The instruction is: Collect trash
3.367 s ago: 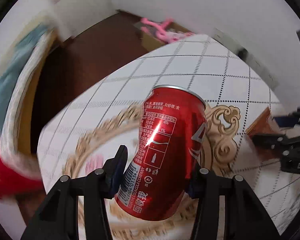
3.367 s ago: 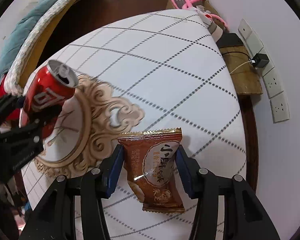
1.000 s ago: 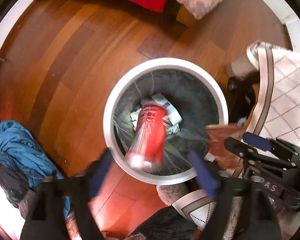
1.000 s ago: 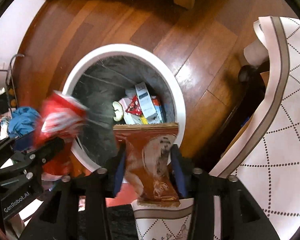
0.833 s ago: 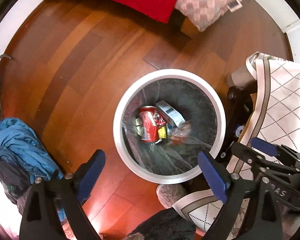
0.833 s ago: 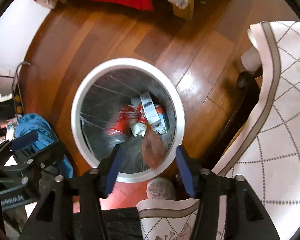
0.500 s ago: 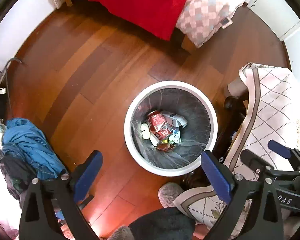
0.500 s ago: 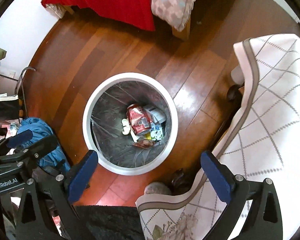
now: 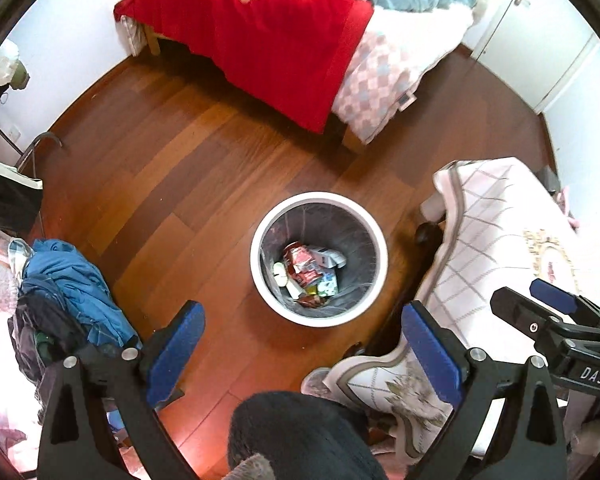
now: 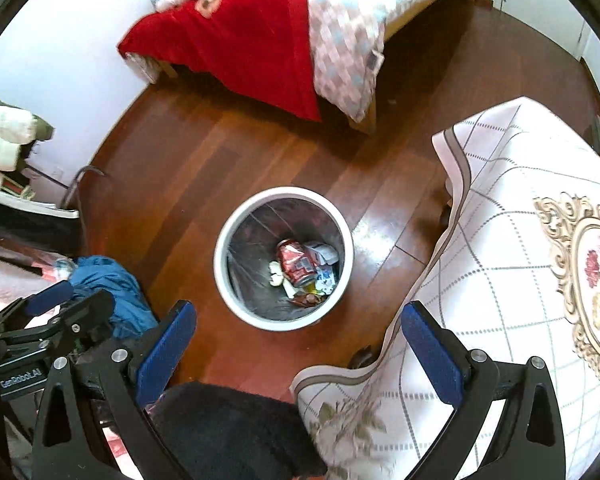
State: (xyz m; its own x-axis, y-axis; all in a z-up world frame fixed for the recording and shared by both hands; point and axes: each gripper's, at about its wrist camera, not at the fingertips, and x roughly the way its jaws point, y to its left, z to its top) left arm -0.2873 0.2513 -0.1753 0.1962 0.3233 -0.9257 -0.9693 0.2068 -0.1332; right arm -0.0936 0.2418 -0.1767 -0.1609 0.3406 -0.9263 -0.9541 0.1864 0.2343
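We hold both tools high over the floor, and both hang empty: the left gripper (image 9: 300, 350) has its blue pads spread wide with nothing between them, and the right gripper (image 10: 298, 344) is just as wide and just as bare. The trash is in the bin (image 10: 220, 264) — the red can (image 10: 296, 266) lies on its side among cartons, with the brown snack wrapper (image 10: 309, 299) at about 5 o'clock of it. In the left wrist view the bin (image 9: 256, 272) sits just above centre, the clothed table (image 9: 496, 240) at 3 o'clock.

We judge the drop step finished. Next comes a swing back toward the table (image 10: 520, 240) — its visible top shows no further litter, so we would search first.
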